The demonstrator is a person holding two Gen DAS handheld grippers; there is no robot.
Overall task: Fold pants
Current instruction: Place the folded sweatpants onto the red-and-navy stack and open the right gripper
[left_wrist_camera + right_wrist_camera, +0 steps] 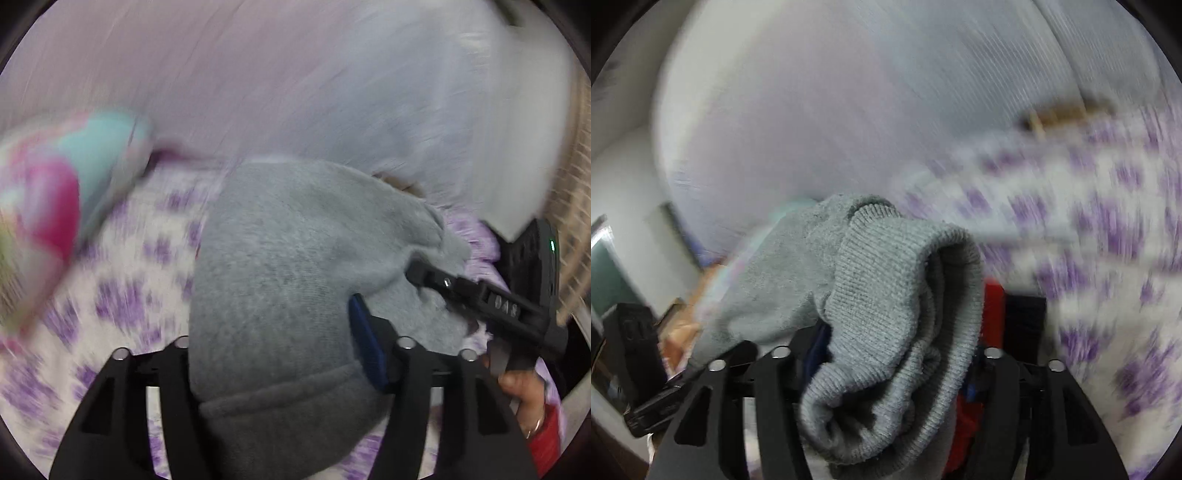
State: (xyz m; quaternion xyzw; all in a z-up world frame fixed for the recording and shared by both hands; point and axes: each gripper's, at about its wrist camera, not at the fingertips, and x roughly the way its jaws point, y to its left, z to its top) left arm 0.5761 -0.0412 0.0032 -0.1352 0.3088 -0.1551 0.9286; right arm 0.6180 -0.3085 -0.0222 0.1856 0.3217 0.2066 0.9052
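The grey sweat pants (295, 258) hang between both grippers above a bed. My left gripper (280, 354) is shut on the pants near a ribbed band; the cloth fills the space between its fingers. My right gripper (886, 354) is shut on the pants (886, 295) at a bunched ribbed cuff. In the left wrist view the right gripper (424, 275) reaches in from the right, clamped on the far edge of the cloth, with the hand (524, 395) behind it. The left gripper's body (642, 369) shows at the right wrist view's left edge.
A white bedsheet with purple flowers (129, 277) lies below the pants; it also shows in the right wrist view (1089, 240). A pink and turquoise cloth (66, 192) lies at the left. A pale curtain or wall (295, 74) stands behind. Background is motion-blurred.
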